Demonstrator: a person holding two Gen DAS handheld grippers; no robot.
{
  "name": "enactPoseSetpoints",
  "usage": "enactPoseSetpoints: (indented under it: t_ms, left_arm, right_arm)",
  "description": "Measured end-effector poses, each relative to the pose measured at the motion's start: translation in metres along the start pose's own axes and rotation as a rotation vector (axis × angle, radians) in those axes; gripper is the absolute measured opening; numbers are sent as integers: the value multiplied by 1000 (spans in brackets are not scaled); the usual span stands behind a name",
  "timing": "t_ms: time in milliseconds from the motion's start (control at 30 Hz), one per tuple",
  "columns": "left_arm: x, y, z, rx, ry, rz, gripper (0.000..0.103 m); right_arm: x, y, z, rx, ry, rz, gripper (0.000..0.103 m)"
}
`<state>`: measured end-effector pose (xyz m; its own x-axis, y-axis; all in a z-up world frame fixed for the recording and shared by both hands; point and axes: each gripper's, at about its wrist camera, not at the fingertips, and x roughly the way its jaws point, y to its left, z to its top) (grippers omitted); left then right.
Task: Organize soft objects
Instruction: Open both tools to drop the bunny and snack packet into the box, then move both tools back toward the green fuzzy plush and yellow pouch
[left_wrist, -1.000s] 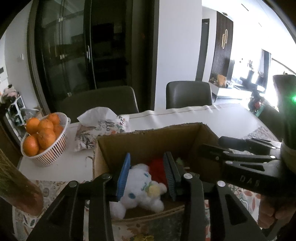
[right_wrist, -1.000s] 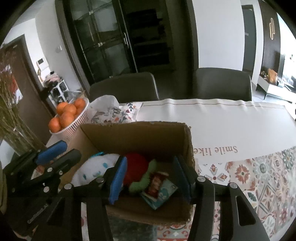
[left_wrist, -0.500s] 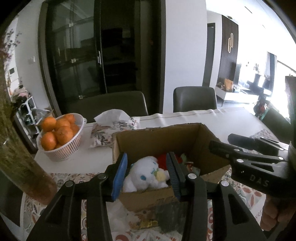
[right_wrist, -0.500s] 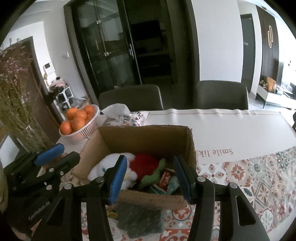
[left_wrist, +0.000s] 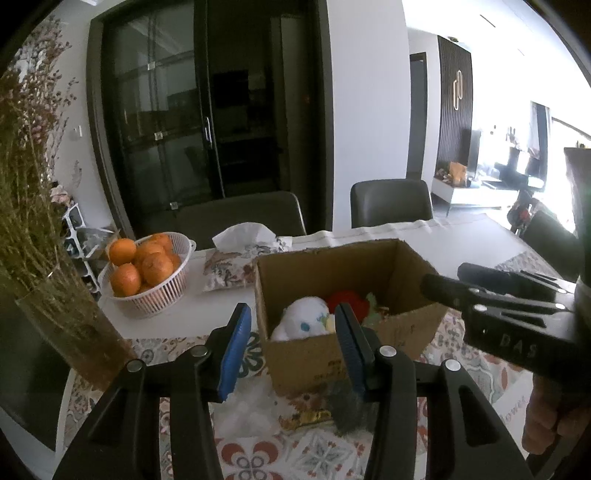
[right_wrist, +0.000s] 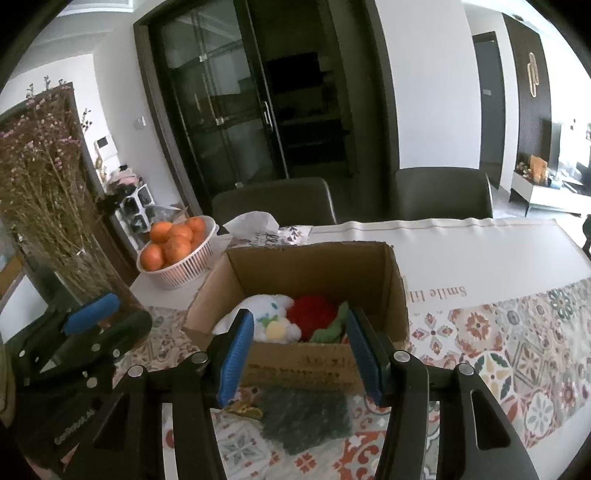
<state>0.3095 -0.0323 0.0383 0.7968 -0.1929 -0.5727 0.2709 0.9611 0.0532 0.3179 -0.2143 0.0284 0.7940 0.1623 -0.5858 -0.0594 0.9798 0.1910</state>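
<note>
An open cardboard box (left_wrist: 332, 266) (right_wrist: 314, 266) stands on the table. Inside lie a white plush toy (left_wrist: 301, 323) (right_wrist: 266, 314), a red soft object (left_wrist: 349, 301) (right_wrist: 312, 319) and a green soft piece (right_wrist: 328, 330). My left gripper (left_wrist: 291, 349) is open and empty, held before the box's near left corner. My right gripper (right_wrist: 301, 358) is open and empty, held before the box's near wall. A dark green soft pad (right_wrist: 304, 417) (left_wrist: 347, 410) and a crumpled white piece (left_wrist: 247, 417) lie on the table in front of the box.
A white basket of oranges (left_wrist: 147, 273) (right_wrist: 177, 247) and a floral tissue pack (left_wrist: 240, 254) (right_wrist: 266, 232) stand behind the box. A vase of dried flowers (left_wrist: 44, 221) (right_wrist: 48, 206) is at the left. Two dark chairs (left_wrist: 391, 203) stand beyond the table.
Both grippers have pulled back and up from over the box, so the box now looks smaller and its front wall and the pad before it show. Both stay open.
</note>
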Motion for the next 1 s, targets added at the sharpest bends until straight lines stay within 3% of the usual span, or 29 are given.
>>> enactPoseSetpoints:
  t_ms: [600,1000]
  left_arm:
    - [-27,16,-45,-48,21,-8,47]
    - [-18,17,-87,-111,78,-38,50]
  right_arm:
    - [-25,21,-43,42,-39,-4,54]
    - [-15,20,-76,46,10,6,54]
